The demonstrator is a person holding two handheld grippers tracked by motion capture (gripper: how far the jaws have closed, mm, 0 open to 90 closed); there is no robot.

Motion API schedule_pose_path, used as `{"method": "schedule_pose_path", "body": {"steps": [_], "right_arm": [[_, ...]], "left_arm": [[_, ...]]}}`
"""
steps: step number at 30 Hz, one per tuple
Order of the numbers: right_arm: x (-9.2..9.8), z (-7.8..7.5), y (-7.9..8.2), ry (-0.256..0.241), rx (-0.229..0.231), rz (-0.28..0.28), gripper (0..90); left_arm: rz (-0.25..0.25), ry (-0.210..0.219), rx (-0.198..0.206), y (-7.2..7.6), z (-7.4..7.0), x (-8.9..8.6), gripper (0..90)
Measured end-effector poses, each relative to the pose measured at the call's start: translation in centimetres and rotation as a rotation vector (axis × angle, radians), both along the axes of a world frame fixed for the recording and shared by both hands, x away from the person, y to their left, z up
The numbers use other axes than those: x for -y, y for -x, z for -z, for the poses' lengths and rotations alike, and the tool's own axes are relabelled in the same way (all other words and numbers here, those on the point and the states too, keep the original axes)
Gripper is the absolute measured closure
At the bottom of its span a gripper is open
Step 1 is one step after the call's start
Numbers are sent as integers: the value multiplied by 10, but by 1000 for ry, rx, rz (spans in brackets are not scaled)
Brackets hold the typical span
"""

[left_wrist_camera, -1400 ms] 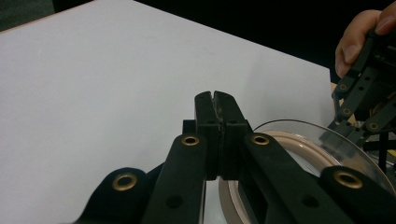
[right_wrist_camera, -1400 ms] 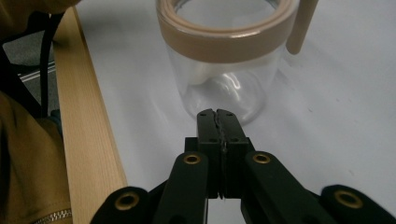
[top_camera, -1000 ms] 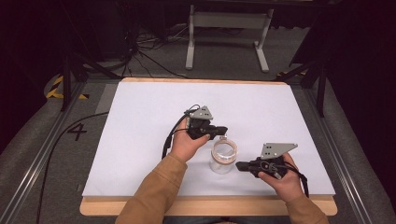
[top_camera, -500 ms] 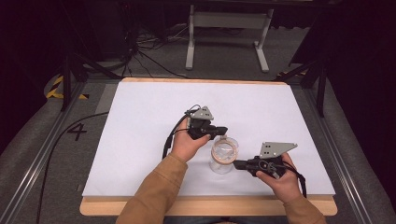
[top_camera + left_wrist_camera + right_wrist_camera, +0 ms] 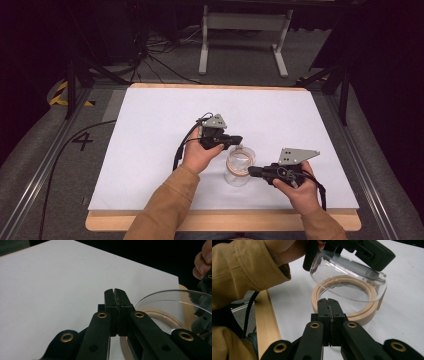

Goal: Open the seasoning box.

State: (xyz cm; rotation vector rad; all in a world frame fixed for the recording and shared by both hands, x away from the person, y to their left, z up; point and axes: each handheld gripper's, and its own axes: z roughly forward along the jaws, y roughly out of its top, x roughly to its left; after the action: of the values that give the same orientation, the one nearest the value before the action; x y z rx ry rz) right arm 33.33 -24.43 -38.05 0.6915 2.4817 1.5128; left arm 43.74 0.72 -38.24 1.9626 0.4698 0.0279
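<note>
From the high view I see the clear glass jar (image 5: 239, 167) standing on the white table (image 5: 150, 150) between my left gripper (image 5: 235, 140) and right gripper (image 5: 254, 171). The right gripper view reveals a beige ring (image 5: 367, 312) inside the jar. Both grippers have jaws pressed together, holding nothing.

txt: "4" | on: grey floor mat (image 5: 82, 141), left of table
</note>
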Motion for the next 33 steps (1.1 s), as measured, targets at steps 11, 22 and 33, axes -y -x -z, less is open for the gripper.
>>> {"method": "schedule_pose_path", "body": {"steps": [11,22,33], "right_arm": [[-3,-2,-5,-29,10,-19,900],[2,-13,-13,-54,45,-31,900],[3,-23,-27,-78,64,-43,900]], "left_arm": [[-47,-9,10,6,-6,-19,871],[-89,-50,-10,23,-15,-47,851],[-153,-60,-13,39,-18,-77,833]]}}
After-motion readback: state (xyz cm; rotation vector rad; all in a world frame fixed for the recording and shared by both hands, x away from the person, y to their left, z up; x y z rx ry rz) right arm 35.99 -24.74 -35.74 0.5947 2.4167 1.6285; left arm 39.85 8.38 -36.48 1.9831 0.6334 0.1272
